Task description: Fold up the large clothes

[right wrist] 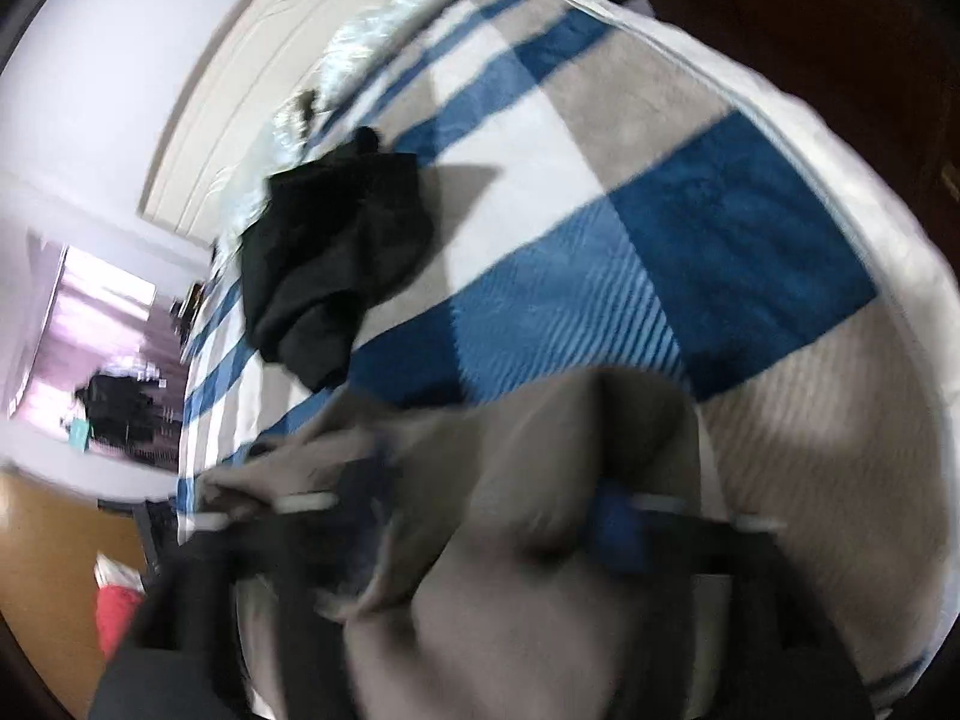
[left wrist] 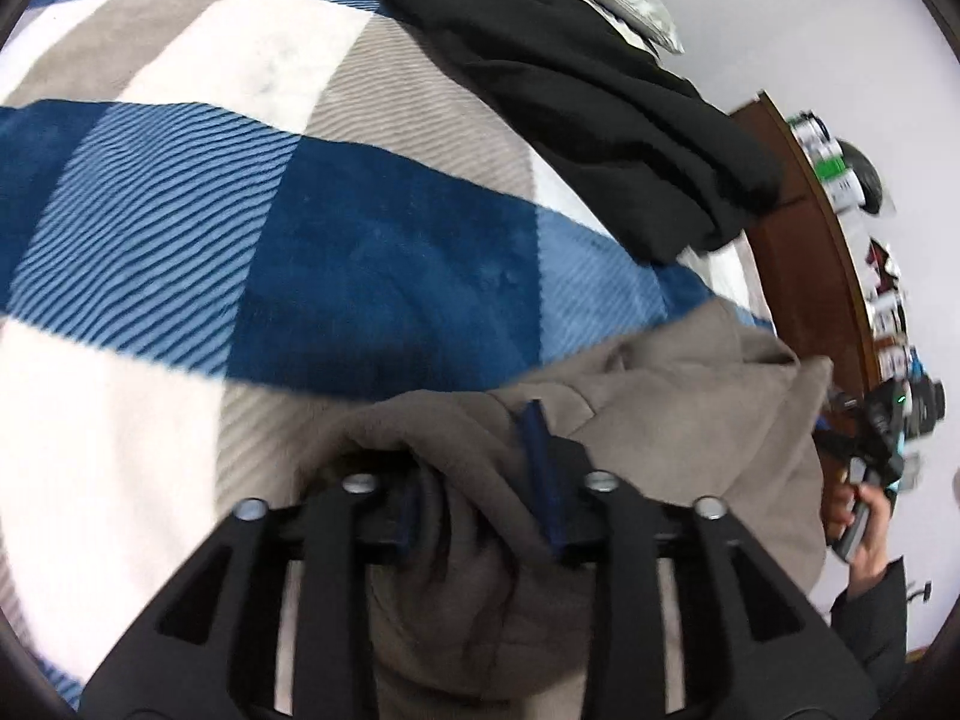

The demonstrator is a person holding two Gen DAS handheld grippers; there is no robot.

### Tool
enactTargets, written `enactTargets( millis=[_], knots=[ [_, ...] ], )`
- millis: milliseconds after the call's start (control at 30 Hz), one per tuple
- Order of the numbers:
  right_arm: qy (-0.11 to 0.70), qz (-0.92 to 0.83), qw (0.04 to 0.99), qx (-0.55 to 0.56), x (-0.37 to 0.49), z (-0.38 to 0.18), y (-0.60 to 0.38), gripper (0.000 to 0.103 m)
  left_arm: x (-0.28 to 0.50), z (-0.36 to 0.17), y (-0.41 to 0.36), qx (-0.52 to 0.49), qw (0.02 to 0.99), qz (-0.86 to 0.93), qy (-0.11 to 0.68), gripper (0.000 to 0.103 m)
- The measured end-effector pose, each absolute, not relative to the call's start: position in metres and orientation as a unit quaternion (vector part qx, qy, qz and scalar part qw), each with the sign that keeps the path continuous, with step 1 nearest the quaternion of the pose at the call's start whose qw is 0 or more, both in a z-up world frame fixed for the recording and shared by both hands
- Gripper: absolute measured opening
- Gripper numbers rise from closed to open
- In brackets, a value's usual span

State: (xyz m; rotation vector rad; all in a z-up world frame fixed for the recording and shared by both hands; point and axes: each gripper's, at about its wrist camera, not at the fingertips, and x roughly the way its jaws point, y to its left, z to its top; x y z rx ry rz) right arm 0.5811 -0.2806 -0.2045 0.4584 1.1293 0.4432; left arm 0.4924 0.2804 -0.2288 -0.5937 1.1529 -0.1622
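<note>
a soft taupe fleece garment (left wrist: 660,396) is being laid beside the black garment (left wrist: 576,96); left gripper (left wrist: 486,480) and right gripper (right wrist: 480,516) fingers are spread, cloth between; smoothing is needed next.

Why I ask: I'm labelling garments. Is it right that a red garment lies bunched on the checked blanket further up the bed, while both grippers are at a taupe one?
Not quite: the bunched garment up the bed is black, not red, as both wrist views show. It lies on the checked blanket, and the left gripper and right gripper are at the taupe garment.
</note>
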Motion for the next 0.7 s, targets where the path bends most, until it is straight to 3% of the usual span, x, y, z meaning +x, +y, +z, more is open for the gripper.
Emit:
enactTargets(
  millis=[67,133,167,267,500,700],
  knots=[
    [0.510,0.231,0.814,0.153,0.560,-0.171,-0.267,0.084,0.474,-0.211,0.276,-0.256,0.799,-0.083,0.538,0.048],
    [0.502,0.262,0.818,0.102,0.537,-0.141,-0.248,0.086,0.460,-0.196,0.266,-0.237,0.802,-0.094,0.540,0.095],
    [0.504,0.274,0.814,0.090,0.530,-0.134,-0.240,0.092,0.449,-0.186,0.259,-0.215,0.808,-0.091,0.541,0.097],
    [0.524,0.296,0.794,0.082,0.505,-0.121,-0.209,0.094,0.417,-0.164,0.243,-0.174,0.823,-0.094,0.532,0.097],
    [0.605,0.253,0.745,0.122,0.492,-0.182,-0.151,0.094,0.353,-0.150,0.210,-0.149,0.845,-0.104,0.502,0.097],
    [0.610,0.188,0.744,0.200,0.518,-0.237,-0.140,0.074,0.333,-0.174,0.177,-0.129,0.857,-0.119,0.485,0.097]
  ],
)
